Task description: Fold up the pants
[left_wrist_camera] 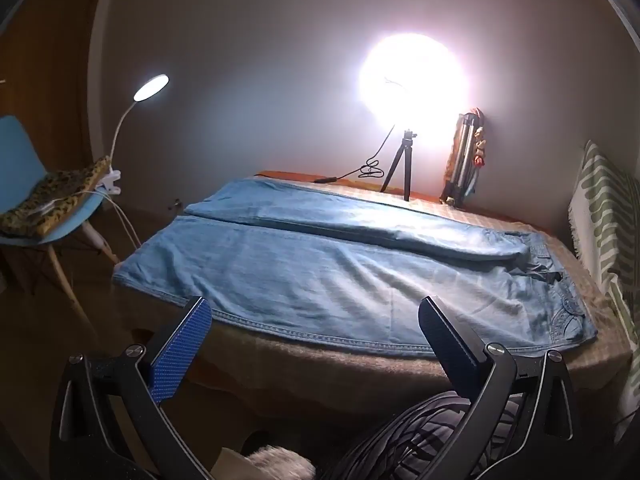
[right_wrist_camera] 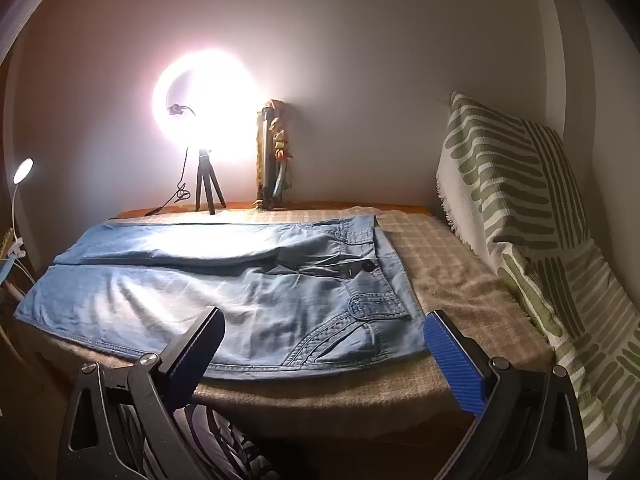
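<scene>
A pair of light blue denim pants (left_wrist_camera: 328, 264) lies spread flat on a table covered with a beige checked cloth (right_wrist_camera: 452, 276), the 2 legs side by side and running toward the left of both views, the waistband with its dark button (right_wrist_camera: 368, 266) toward the right. The near leg's hem reaches the left end of the table, close to a blue chair (left_wrist_camera: 24, 168) that carries a leopard-print cushion (left_wrist_camera: 52, 200) and a clip-on gooseneck lamp (left_wrist_camera: 151, 87), lit. The left gripper (left_wrist_camera: 316, 312) hovers over the near edge of the table with its jaws spread wide and nothing between them; one blue textured pad (left_wrist_camera: 182, 352) shows on its left finger, just short of the stitched side seam of the near leg. The right gripper (right_wrist_camera: 326, 328) hangs at the same near edge further toward the waist, also wide open and holding nothing, its blue pad (right_wrist_camera: 454, 364) over the bare cloth just beside the waistband corner and its other finger over the front pocket area. Neither gripper touches the fabric, as far as the views show. At the far edge of the table stands a bright ring light (right_wrist_camera: 204, 110) on a small black tripod (right_wrist_camera: 208, 188) (its cable trails to the left), with a folded tripod (right_wrist_camera: 267, 156) leaning against the wall beside it. A cushion with green stripes (right_wrist_camera: 516, 200) rests along the right end of the table. A person's patterned dark clothing (left_wrist_camera: 420, 436) shows below the grippers.
</scene>
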The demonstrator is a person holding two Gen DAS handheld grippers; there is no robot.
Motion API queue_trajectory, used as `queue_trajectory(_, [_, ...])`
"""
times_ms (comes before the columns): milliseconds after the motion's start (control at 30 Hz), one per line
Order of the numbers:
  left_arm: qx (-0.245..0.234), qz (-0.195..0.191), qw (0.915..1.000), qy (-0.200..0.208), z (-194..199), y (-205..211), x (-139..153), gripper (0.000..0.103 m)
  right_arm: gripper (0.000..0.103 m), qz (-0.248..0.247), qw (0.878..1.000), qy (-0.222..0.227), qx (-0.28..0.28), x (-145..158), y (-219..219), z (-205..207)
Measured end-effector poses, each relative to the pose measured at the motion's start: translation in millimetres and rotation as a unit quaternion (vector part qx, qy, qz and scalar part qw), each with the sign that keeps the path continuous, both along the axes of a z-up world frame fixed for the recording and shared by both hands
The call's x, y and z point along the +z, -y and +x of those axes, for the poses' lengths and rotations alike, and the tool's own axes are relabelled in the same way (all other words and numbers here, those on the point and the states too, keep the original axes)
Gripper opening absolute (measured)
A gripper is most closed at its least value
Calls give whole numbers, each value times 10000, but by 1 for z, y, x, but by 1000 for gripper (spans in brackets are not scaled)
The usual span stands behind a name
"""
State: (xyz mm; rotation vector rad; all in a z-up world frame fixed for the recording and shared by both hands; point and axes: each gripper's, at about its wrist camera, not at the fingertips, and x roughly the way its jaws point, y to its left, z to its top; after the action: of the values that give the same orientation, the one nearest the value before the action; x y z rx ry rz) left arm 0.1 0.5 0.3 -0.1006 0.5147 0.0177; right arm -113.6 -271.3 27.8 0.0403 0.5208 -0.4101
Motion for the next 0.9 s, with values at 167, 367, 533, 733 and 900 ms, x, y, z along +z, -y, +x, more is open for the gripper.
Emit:
queue_trajectory(167, [38, -51, 10000, 44, -3, -6, -1, 103, 101, -4, 10000, -2, 38, 0, 0, 2])
queue_trajectory(367, [46, -55, 10000, -27, -1, -5, 0, 103, 101, -36, 10000, 38, 6, 4, 5, 0])
queue_trajectory(533, [61, -108, 9999, -68, 0, -3, -1, 103, 101, -17, 10000, 56, 5, 1, 2, 2])
queue_trajectory(733, [72, -176, 9998, -78, 1, -4, -1, 103, 101, -16, 10000, 55, 27, 1, -1, 5])
queue_trajectory(900, [77, -270, 9995, -121, 2, -7, -3, 103, 101, 6, 10000, 53, 45, -1, -1, 4])
